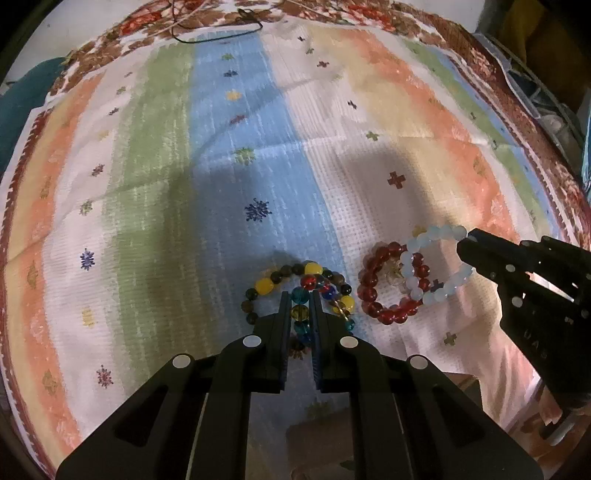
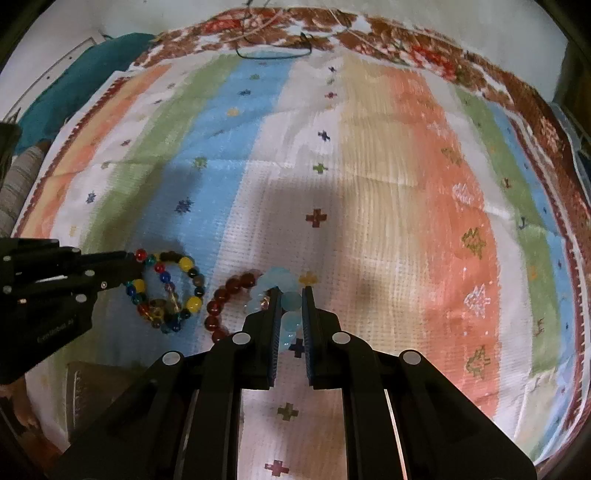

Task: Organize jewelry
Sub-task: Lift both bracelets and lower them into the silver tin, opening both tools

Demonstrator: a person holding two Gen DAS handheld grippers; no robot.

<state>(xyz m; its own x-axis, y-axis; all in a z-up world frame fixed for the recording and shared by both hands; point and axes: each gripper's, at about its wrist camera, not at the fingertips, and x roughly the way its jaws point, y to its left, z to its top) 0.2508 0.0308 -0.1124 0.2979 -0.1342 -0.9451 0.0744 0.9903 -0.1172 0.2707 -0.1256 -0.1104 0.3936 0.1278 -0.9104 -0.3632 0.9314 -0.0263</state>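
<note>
Several bead bracelets lie on a striped cloth. My left gripper is shut on a multicolour glass-bead bracelet that overlaps a yellow-and-dark bead bracelet. My right gripper is shut on a pale blue bead bracelet, which lies partly over a red bead bracelet. In the left wrist view the right gripper grips the pale blue bracelet at its right side, beside the red bracelet. The left gripper shows at the left of the right wrist view.
A thin black cord loop lies at the cloth's far edge. A teal cloth is bunched beyond the far left corner. A brown box-like object sits under the near left edge.
</note>
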